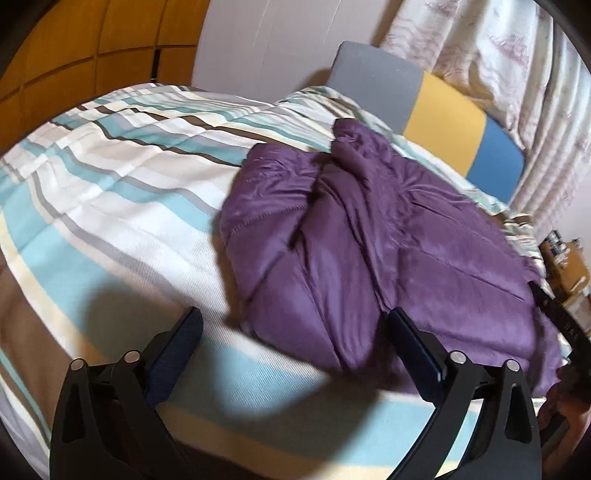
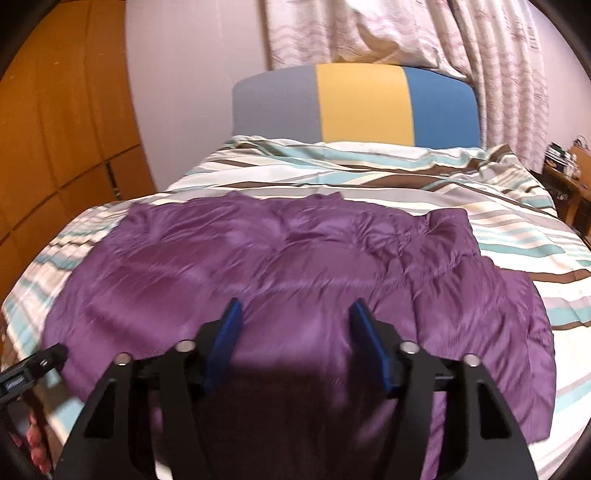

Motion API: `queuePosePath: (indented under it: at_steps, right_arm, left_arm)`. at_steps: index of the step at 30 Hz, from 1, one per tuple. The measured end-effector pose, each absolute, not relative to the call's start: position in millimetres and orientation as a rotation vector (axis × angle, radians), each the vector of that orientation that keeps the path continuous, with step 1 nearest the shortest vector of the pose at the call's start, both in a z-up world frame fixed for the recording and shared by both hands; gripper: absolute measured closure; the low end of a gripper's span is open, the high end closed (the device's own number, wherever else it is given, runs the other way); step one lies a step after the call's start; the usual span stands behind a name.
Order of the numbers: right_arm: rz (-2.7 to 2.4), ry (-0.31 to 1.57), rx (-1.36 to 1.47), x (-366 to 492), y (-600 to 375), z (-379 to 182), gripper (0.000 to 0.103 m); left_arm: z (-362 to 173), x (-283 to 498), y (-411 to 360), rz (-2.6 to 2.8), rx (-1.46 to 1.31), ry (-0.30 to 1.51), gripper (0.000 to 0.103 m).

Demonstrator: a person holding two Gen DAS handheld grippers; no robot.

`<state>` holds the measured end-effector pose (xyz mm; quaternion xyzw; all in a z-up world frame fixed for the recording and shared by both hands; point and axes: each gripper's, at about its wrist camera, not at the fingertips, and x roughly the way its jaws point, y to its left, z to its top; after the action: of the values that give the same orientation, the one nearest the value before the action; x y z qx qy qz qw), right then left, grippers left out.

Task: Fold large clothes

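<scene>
On my left gripper [image 1: 295, 325] the jaws stand wide apart with nothing between the pads; the left finger hangs over bare striped bedding [image 1: 110, 206], the right finger over the near edge of the purple padded jacket [image 1: 369, 236], and I can't tell whether that finger touches the fabric. From this camera the jacket lies ahead and to the right of the gripper, bunched into folds along its middle. My right gripper [image 2: 295, 314] is partly spread, its blue pads [image 2: 231, 332] clear of each other and gripping nothing; it hovers over the near half of the jacket [image 2: 295, 251], which spreads flat across the bed in front of it and out to both sides, with a doubled-over part at the right. At the lower left of the right wrist view I see the other gripper's black tip and some fingertips [image 2: 37, 439]. Beyond the jacket are the grey, yellow and blue headboard [image 2: 358, 103], pale curtains [image 2: 406, 33], wooden cupboard doors [image 2: 55, 129] on the left and cluttered furniture [image 2: 569, 173] at far right.
</scene>
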<state>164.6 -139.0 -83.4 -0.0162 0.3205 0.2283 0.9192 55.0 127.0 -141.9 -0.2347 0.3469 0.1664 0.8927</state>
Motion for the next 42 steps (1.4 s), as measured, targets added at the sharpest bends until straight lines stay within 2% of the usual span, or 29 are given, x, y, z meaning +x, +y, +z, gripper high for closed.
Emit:
queuePosePath:
  at_steps: [3, 6, 11, 22, 27, 28, 30, 32, 35, 38, 42]
  right_arm:
    - [0.524, 0.656, -0.024, 145, -139, -82, 0.066]
    - [0.563, 0.656, -0.038, 126, -135, -84, 0.076]
    - [0.591, 0.667, -0.077, 112, -132, -92, 0.084]
    - [0.555, 0.764, -0.173, 122, -114, -119, 0.085]
    - [0.555, 0.761, -0.168, 121, -115, -121, 0.085]
    - [0.555, 0.76, -0.168, 122, -115, -120, 0.085]
    - [0.556, 0.756, -0.166, 121, -116, -121, 0.085]
    - [0.555, 0.753, -0.164, 120, -117, -120, 0.086]
    - [0.556, 0.749, -0.151, 119, -119, -120, 0.086]
    - [0.558, 0.752, -0.131, 119, -123, -120, 0.086]
    - [0.558, 0.761, -0.097, 120, -129, -120, 0.086]
  left_arm:
    - [-143, 47, 121, 0.281, -0.56, 0.686, 0.008]
    - [-146, 44, 114, 0.242, -0.601, 0.684, 0.018]
    - [-145, 48, 114, 0.2, -0.673, 0.671, 0.027]
    - [-150, 75, 129, 0.241, -0.851, 0.607, 0.031]
    - [-154, 86, 138, 0.306, -0.979, 0.569, 0.039]
    - [-155, 86, 138, 0.316, -0.992, 0.567, 0.047]
    - [-156, 90, 139, 0.327, -1.012, 0.57, 0.053]
    - [-154, 92, 139, 0.308, -1.019, 0.57, 0.068]
    - [-146, 90, 137, 0.301, -1.001, 0.554, 0.08]
    - [-127, 89, 124, 0.305, -0.888, 0.528, 0.085]
    - [-96, 89, 101, 0.292, -0.694, 0.481, 0.086]
